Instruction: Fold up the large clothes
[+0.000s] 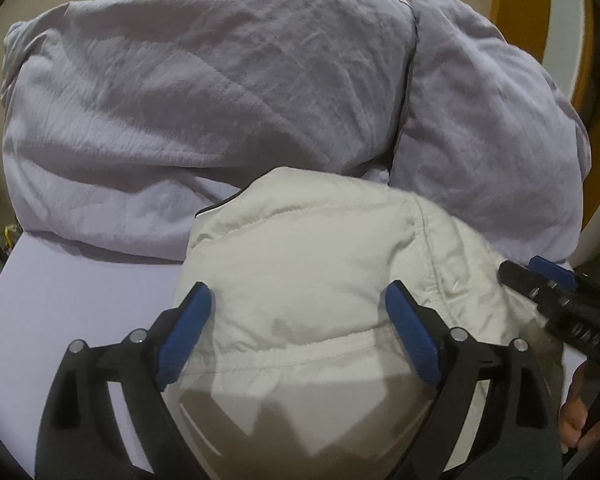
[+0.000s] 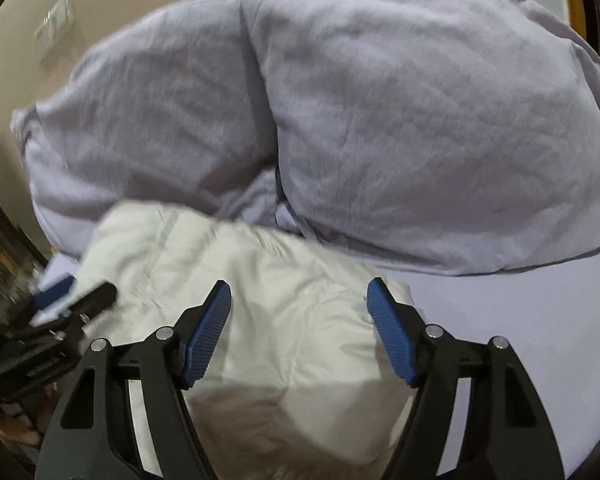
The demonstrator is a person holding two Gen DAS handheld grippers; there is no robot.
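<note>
Spread wide over a cream-white padded jacket (image 1: 320,280), the left gripper (image 1: 300,308) is hovering with its blue pads (image 1: 188,332) standing apart on either side of the garment's stitched seam and gripping nothing. Lying bunched on a pale lavender bedsheet (image 1: 80,300), the jacket is sitting just in front of a large crumpled lavender duvet (image 1: 180,92), with its far edge touching the duvet's lower folds. To the left of the jacket, bare sheet is showing in the left wrist view; behind the jacket the duvet is piling up high, and to the right of that a matching lavender pillow (image 1: 488,128) is leaning against it. At the jacket's right edge in that same view, the other tool is reaching in, one blue pad resting against the fabric. From the right wrist view, the right gripper (image 2: 298,312) is likewise gaping wide above the jacket (image 2: 260,300), its ribbed blue pads (image 2: 208,340) holding nothing, while the left gripper is showing blurred at the jacket's left edge. Behind the jacket the duvet (image 2: 160,120) and the pillow (image 2: 440,120) are filling the view, and right of the jacket the sheet (image 2: 520,340) is lying flat. Whether either tool's fingertips are pressing into the jacket cannot be told.
</note>
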